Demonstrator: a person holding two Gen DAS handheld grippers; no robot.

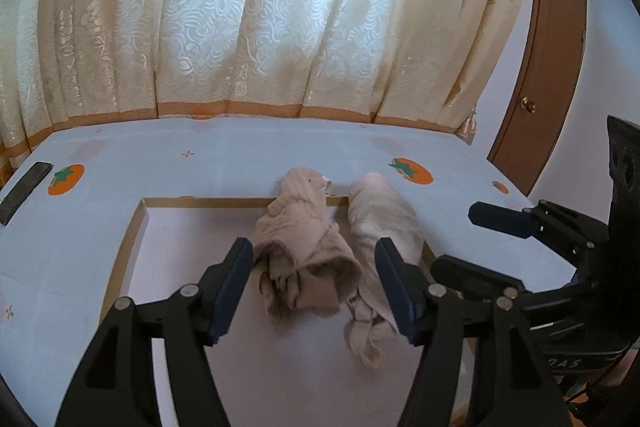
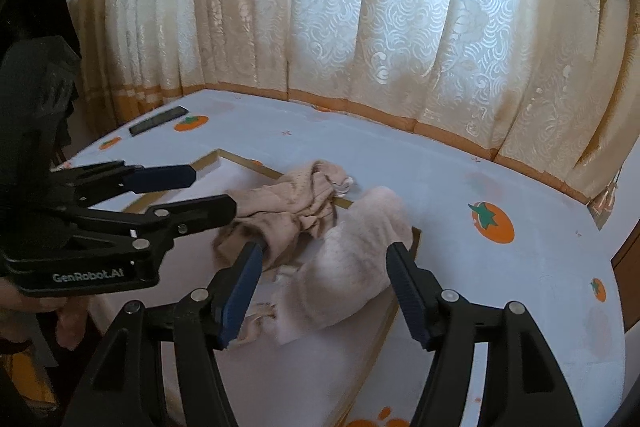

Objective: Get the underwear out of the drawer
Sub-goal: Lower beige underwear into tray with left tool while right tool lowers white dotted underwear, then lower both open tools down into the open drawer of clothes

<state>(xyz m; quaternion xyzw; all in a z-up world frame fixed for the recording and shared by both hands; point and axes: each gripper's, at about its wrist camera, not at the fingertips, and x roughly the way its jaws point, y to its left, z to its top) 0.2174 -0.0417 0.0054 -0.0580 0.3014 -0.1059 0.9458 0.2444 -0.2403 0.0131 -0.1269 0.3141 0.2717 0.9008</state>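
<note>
Left wrist view: left gripper (image 1: 314, 279) and right gripper (image 1: 466, 241) both stand open, empty. Underwear (image 1: 304, 247) drapes over drawer (image 1: 132, 239) rim. Next: regrasp, lift clear.

Two crumpled cloth underwear pieces side by side, each draped over far rim of open shallow wooden drawer (image 1: 132, 239), partly inside: beige ribbed piece (image 1: 300, 259) left, pale cream piece (image 1: 384, 223) right, touching. Persimmon-print tabletop (image 1: 240, 151) surrounds drawer. Flat dark rectangular phone (image 1: 24, 189) at table's far left. Patterned curtain (image 1: 280, 27) behind table.
</note>
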